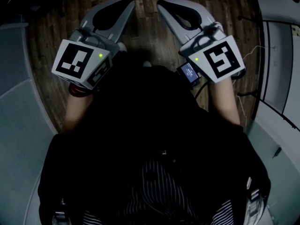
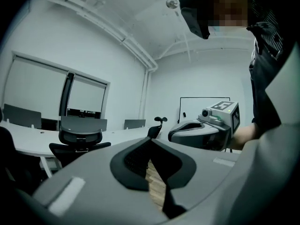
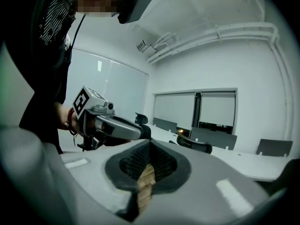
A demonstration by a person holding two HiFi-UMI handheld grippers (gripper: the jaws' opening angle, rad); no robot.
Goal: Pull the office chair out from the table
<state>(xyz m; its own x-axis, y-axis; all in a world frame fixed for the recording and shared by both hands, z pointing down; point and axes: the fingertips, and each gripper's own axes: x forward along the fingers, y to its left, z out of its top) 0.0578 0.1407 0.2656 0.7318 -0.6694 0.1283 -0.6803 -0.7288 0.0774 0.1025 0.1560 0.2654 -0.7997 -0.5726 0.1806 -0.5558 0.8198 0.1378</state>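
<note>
Now | left claw [image 1: 127,3], right claw [image 1: 162,4]: both together, empty | office chair [image 2: 79,139]: well apart, ahead

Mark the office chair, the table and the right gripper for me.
office chair [image 2: 79,137]: left gripper view, its dark back.
table [image 2: 26,142]: left gripper view, bare white top.
right gripper [image 1: 161,4]: head view, between its shut fingertips.

Floor [image 1: 145,8]: matt wood planks. Table [image 2: 23,142]: smooth top. Left gripper [image 2: 151,142]: matt plastic.
</note>
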